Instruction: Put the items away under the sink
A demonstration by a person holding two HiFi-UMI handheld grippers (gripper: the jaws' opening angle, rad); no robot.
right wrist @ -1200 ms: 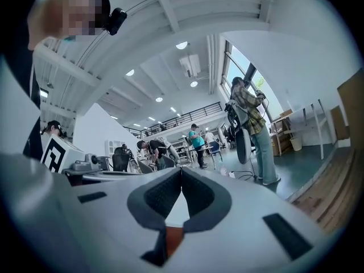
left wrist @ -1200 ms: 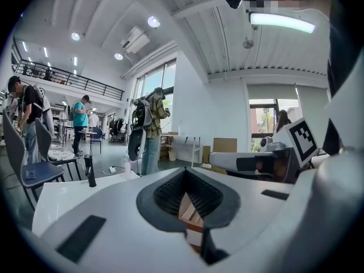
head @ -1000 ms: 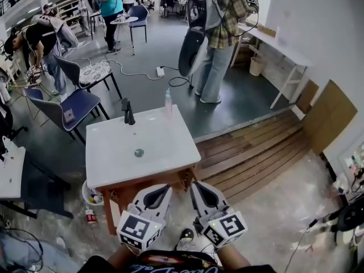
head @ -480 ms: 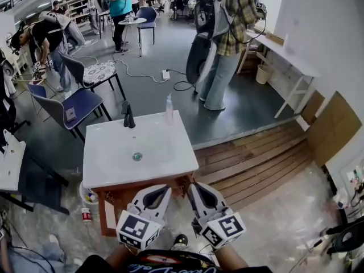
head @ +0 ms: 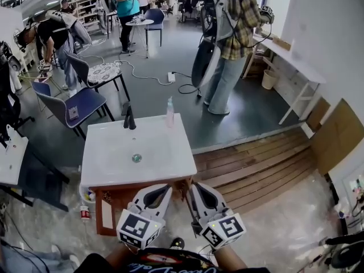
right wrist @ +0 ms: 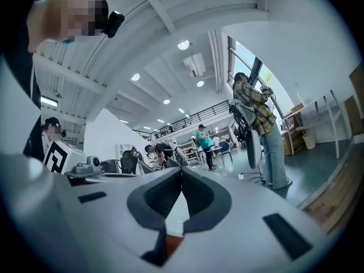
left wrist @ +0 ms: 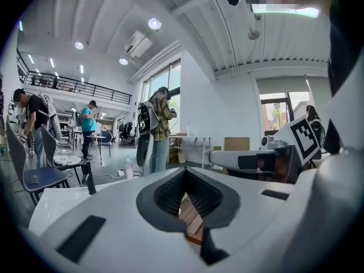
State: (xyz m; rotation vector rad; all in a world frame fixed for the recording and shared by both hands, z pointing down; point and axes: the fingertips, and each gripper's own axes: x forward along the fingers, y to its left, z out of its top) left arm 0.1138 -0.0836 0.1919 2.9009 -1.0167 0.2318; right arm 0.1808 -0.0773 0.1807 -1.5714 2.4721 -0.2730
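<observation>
The white left gripper [head: 164, 189] and right gripper [head: 197, 187] had jaws pressed together, empty; reaching so might topple the clear plastic bottle [head: 169, 111] on the white sink's [head: 105, 158] far edge

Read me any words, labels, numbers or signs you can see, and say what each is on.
No text here is legible.
Black shirt at the head view's bottom edge: pale cursive print, cut off, unreadable.
White marker cubes: black square patterns, no words.
Clear bottle on the white sink: label too small.
Red-banded bottle on the floor: too small.
</observation>
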